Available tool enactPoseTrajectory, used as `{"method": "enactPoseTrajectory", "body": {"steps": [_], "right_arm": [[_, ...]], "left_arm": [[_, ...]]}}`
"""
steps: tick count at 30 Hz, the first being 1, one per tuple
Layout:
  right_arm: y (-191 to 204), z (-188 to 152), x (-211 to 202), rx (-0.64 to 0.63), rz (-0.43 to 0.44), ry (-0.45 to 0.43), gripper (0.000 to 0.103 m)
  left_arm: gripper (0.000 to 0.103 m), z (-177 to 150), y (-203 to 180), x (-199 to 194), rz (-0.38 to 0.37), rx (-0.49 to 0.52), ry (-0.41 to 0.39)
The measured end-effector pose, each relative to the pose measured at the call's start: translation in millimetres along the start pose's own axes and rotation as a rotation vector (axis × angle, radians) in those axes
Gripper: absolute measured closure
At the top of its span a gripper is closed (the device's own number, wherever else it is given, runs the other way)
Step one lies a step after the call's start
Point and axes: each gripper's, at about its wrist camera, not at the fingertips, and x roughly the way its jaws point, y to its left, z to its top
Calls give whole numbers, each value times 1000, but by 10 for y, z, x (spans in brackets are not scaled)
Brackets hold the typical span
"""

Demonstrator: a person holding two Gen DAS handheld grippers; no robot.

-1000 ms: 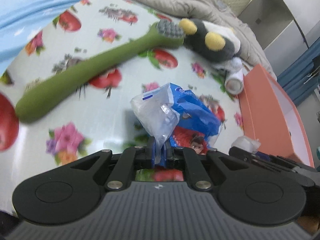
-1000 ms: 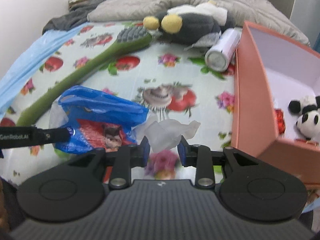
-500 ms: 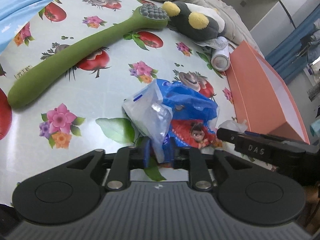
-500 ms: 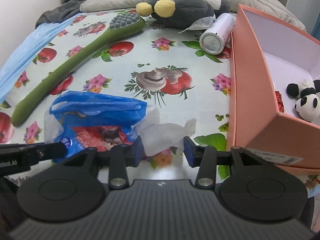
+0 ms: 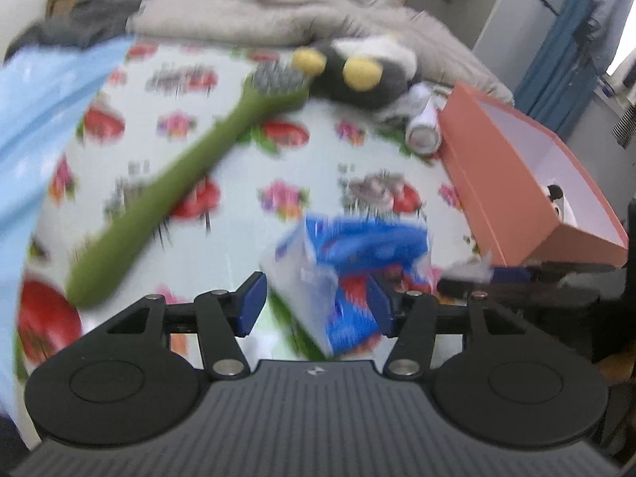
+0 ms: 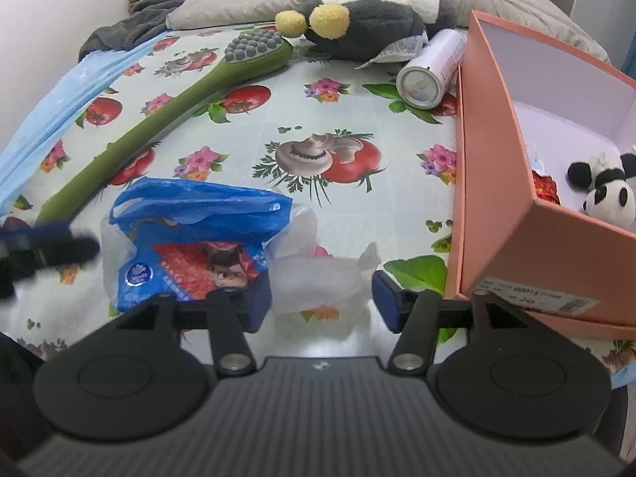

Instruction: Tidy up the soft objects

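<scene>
The blue plastic bag (image 6: 190, 238) lies crumpled on the flowered tablecloth (image 6: 318, 99), its clear end (image 6: 318, 282) trailing toward the box. In the right wrist view that clear end sits btwn the pads of the right gripper (image 6: 321, 298), whose jaws are opening — pads no longer press on it, nothing held. In the left wrist view, badly blurred, the other end of the bag sits btwn the pads of the left gripper (image 5: 314, 304); jaws opening too, gripping nothing as far as the blur allows.

The step looks like a release w/ the bag set down flat. To do it well: let both jaws clear the film fully before lifting off, pull straight back so no fold snags on a pad.

Outward in the right view: pink box (image 6: 497, 183) at 3 o'clock w/ a panda plush (image 6: 608, 194) inside, white can (image 6: 429, 75) at 1, dark plush toy (image 6: 369, 20) at 12, green brush (image 6: 167, 115) at 10 — well apart from the bag.
</scene>
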Motion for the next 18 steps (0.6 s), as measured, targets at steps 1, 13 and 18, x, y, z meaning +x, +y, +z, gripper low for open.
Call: {"method": "enactPoseTrajectory", "body": {"steps": [1, 13, 18], "right_arm": [[7, 2, 3, -8, 0, -6, 41], [2, 66, 100, -82, 17, -35, 41], [-13, 49, 139, -115, 32, -20, 41]], "left_arm": [[37, 60, -11, -8, 4, 20, -12], [34, 370, -442, 402, -37, 285, 32], [34, 392, -563, 621, -8, 378, 69]]}}
